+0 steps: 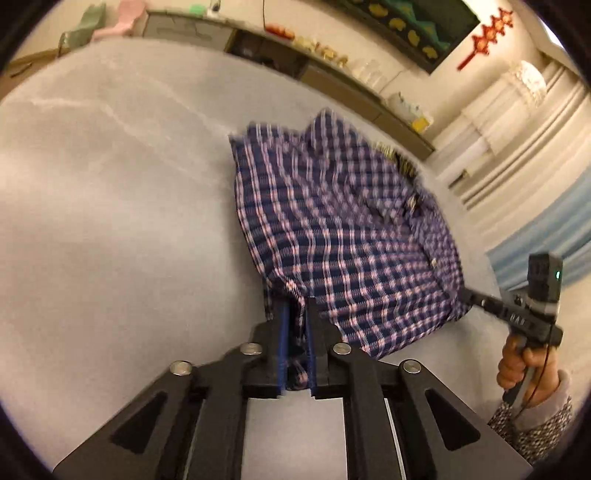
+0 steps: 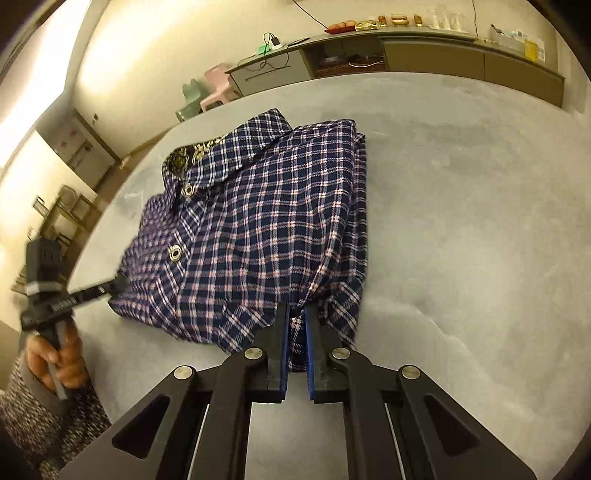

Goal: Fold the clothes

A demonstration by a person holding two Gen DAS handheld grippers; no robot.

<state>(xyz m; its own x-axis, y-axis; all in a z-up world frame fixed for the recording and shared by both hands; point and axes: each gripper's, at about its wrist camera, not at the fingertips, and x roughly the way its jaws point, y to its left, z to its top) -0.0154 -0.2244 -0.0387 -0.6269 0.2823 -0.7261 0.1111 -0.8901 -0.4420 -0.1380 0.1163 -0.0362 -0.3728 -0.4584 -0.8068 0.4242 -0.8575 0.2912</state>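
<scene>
While both grippers [image 1: 295, 314] [image 2: 295, 314] clamp hem, plaid shirt [image 2: 258, 221] lies folded on table [image 2: 461, 221].

Place: a lived-in home room, likely a living or dining room
Work surface: a grey table [image 2: 461, 221] took up most of both views
Far wall: a long low sideboard [image 2: 424, 55] ran behind the table's far edge, carrying snacks, clear cups and a plugged-in charger
Decoration: a red knot ornament [image 1: 487, 37] hung beside a framed picture [image 1: 417, 26]
Seating: pastel plastic stools [image 2: 214, 92] stood past the table's far left corner
Window side: pale curtains [image 1: 524, 147] hung at right
</scene>
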